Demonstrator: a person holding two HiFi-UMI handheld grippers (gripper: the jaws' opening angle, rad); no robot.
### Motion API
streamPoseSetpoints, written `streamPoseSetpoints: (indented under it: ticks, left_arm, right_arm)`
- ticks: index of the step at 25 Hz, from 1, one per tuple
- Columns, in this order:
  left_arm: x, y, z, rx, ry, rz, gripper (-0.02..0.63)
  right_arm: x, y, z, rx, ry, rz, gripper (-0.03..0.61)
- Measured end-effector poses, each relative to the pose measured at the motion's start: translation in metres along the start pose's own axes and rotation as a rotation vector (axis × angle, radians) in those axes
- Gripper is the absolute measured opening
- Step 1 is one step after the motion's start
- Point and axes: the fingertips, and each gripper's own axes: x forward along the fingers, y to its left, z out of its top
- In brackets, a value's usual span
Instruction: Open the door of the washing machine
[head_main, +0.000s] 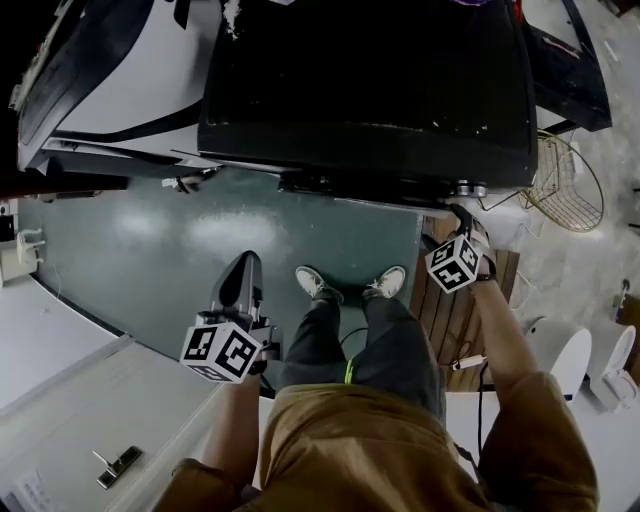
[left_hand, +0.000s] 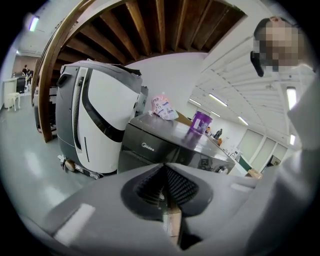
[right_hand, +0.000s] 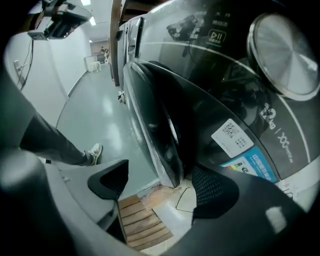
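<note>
The big black washing machine (head_main: 365, 90) stands right in front of the person, and its flat top fills the upper middle of the head view. Its round dark door (right_hand: 160, 130) is on the front, with a shiny rim that sticks out. A big silver knob (right_hand: 287, 55) sits on the front beside it. I cannot tell if the door is open a crack. The right gripper (right_hand: 162, 187) is down by the machine's front right corner with its fingers wide apart. The bottom of the door rim is between them, but the pads do not press on it. The left gripper (left_hand: 164, 172) hangs over the floor (head_main: 200, 230), away from the machine, fingers closed together and holding nothing. The floor is smooth, green and shiny. A big white and black machine (head_main: 130, 80) stands just left of the washer. A white table (head_main: 90, 400) is at the person's left. A wooden slat mat (head_main: 455, 315) lies on the right below the right gripper, with a gold wire basket (head_main: 572, 185) past it. There is open green floor between the table and the washer, and the right side is tight
</note>
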Motion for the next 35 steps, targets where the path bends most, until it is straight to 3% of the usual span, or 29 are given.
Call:
streamPoseSetpoints:
  ticks: [5, 11, 13, 15, 18, 20, 30, 35]
  left_arm:
    - [-0.003, 0.015, 0.0, 0.0, 0.01, 0.005, 0.06]
    - [-0.009, 0.037, 0.006, -0.004, 0.002, -0.004, 0.06]
    - [-0.012, 0.045, 0.008, -0.011, -0.003, 0.001, 0.06]
    - [-0.015, 0.054, 0.007, -0.029, -0.007, 0.006, 0.06]
    - [-0.02, 0.064, 0.005, -0.054, -0.008, 0.008, 0.06]
    - [-0.025, 0.067, 0.001, -0.06, -0.006, 0.012, 0.06]
    - [-0.035, 0.073, -0.02, -0.09, -0.011, 0.024, 0.06]
    - [-0.038, 0.067, -0.023, -0.083, 0.001, 0.015, 0.06]
  right_arm:
    - [0.017, -0.003, -0.003, 0.036, 0.029, -0.042, 0.344]
    - [0.028, -0.005, 0.011, 0.063, 0.046, -0.093, 0.331]
    - [0.03, -0.007, 0.015, 0.032, 0.068, -0.113, 0.33]
    - [0.031, -0.01, 0.015, -0.02, 0.105, -0.14, 0.276]
    - [0.032, -0.016, 0.013, -0.095, 0.147, -0.16, 0.245]
    - [0.032, -0.019, 0.013, -0.14, 0.165, -0.165, 0.17]
    - [0.039, -0.017, 0.009, -0.309, 0.249, -0.185, 0.15]
    - [0.04, -0.016, 0.0, -0.363, 0.306, -0.14, 0.132]
